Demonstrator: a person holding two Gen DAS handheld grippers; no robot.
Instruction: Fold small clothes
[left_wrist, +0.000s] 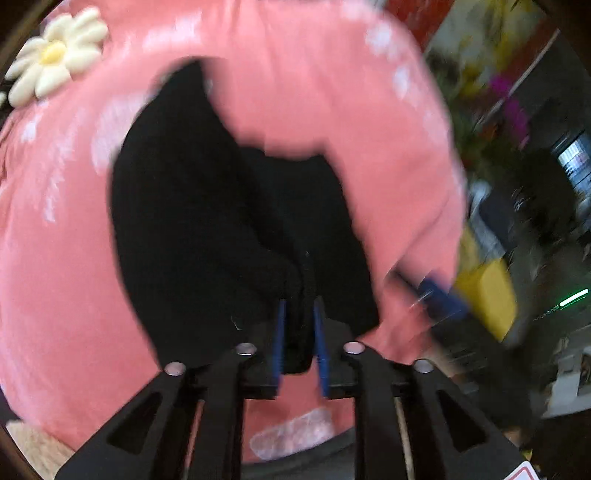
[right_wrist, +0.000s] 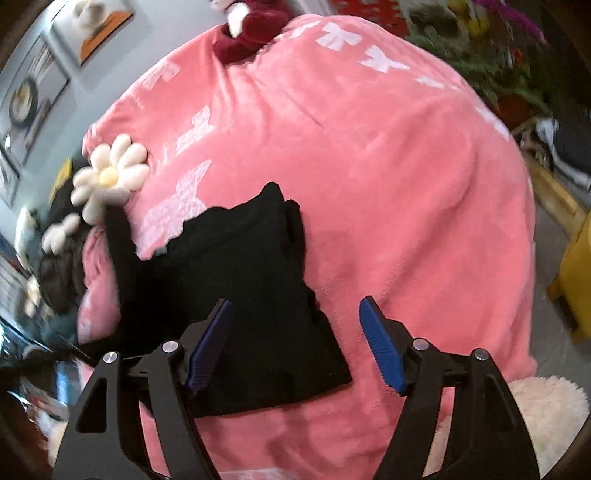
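A small black garment (left_wrist: 207, 221) lies on a pink blanket (left_wrist: 55, 258). My left gripper (left_wrist: 300, 317) is shut on a bunched fold of the black garment at its near edge; the view is blurred. In the right wrist view the black garment (right_wrist: 243, 280) lies partly folded on the pink blanket (right_wrist: 388, 184). My right gripper (right_wrist: 295, 332) is open and empty, hovering over the garment's near right corner. The left gripper's dark arm (right_wrist: 122, 251) shows at the garment's left side.
A white daisy cushion (right_wrist: 110, 177) sits at the blanket's left edge, also in the left wrist view (left_wrist: 55, 55). A dark red plush toy (right_wrist: 247, 33) is at the far edge. A yellow object (right_wrist: 576, 273) stands on the right. A cream fluffy rug (right_wrist: 546, 413) lies below.
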